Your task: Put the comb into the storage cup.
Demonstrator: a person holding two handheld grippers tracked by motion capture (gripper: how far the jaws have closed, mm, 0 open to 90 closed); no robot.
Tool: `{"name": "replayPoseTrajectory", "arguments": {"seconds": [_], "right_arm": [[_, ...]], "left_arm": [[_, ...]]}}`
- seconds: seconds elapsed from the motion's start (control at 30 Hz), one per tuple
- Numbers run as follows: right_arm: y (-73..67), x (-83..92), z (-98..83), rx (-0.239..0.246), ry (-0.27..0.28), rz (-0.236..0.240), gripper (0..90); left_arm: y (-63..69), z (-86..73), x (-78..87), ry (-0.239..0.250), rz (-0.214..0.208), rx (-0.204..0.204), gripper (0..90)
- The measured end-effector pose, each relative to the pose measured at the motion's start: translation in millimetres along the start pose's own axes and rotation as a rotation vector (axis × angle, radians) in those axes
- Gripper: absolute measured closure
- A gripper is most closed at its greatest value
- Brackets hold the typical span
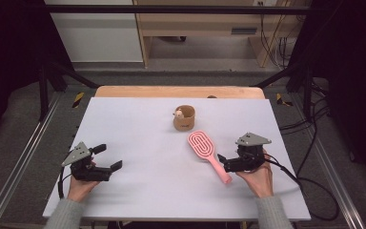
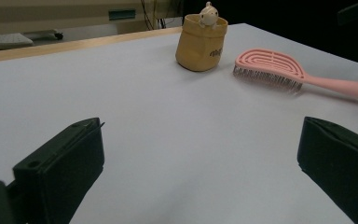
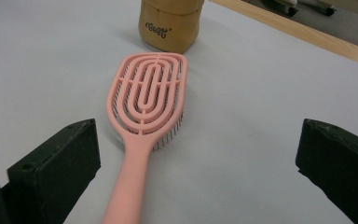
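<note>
The left gripper [image 1: 108,157] sits at the near left of the table, held in the left hand [image 1: 78,187]; its two blocky matt-black jaws stand wide apart with nothing between them, and a grey three-cornered plate caps it. The right gripper [image 1: 221,162] is at the near right, held in the right hand [image 1: 257,179]; its jaws too are spread wide and grip nothing, though in the right gripper view the brush handle runs up between them, nearer the left-hand jaw in that view, and contact cannot be told.

The brush [image 1: 208,155] is smooth pink plastic; its oval head is cut into nested open loops, with fine dark bristles pointing down to the table; the straight handle slants toward the near right, its end just beside the right gripper. Just past the brush head stands a pouch [image 1: 184,118], a soft tan, squat, rounded cup with small dark lettering on its side; a small pale figure [image 2: 209,15] peeps over its rim.

The table [image 1: 138,124] has a flat, matt, pale lilac-white top, with a strip of light wood along its far edge; beyond lie a grey floor, pale wooden furniture, black frame bars and loose cables at the right.
</note>
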State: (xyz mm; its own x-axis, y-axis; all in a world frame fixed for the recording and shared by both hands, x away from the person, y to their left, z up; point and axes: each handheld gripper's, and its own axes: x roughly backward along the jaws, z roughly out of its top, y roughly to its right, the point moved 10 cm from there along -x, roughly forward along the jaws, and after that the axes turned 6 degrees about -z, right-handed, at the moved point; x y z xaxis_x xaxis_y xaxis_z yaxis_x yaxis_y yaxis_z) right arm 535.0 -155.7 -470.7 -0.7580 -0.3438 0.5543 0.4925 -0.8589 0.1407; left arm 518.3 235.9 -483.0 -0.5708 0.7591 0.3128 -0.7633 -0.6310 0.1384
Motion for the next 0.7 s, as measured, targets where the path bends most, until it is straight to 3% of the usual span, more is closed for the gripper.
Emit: {"name": "replayPoseTrajectory", "arguments": {"seconds": [0.07,0.43,0.7], "right_arm": [[-2.9,-0.3,0.7,-0.022,-0.022,0.016,0.3],[-20.7,-10.2,9.6,0.005,-0.034,0.049,0.3],[-29.1,-18.9,11.8,-0.002,-0.051,0.067,0.6]], "left_arm": [[0.0,-0.1,-0.1,-0.001,0.0,0.0,0.6],[0.0,-0.1,0.0,0.0,0.0,0.0,0.6],[-0.1,-0.2,-0.1,-0.002,0.0,0.0,0.5]]}}
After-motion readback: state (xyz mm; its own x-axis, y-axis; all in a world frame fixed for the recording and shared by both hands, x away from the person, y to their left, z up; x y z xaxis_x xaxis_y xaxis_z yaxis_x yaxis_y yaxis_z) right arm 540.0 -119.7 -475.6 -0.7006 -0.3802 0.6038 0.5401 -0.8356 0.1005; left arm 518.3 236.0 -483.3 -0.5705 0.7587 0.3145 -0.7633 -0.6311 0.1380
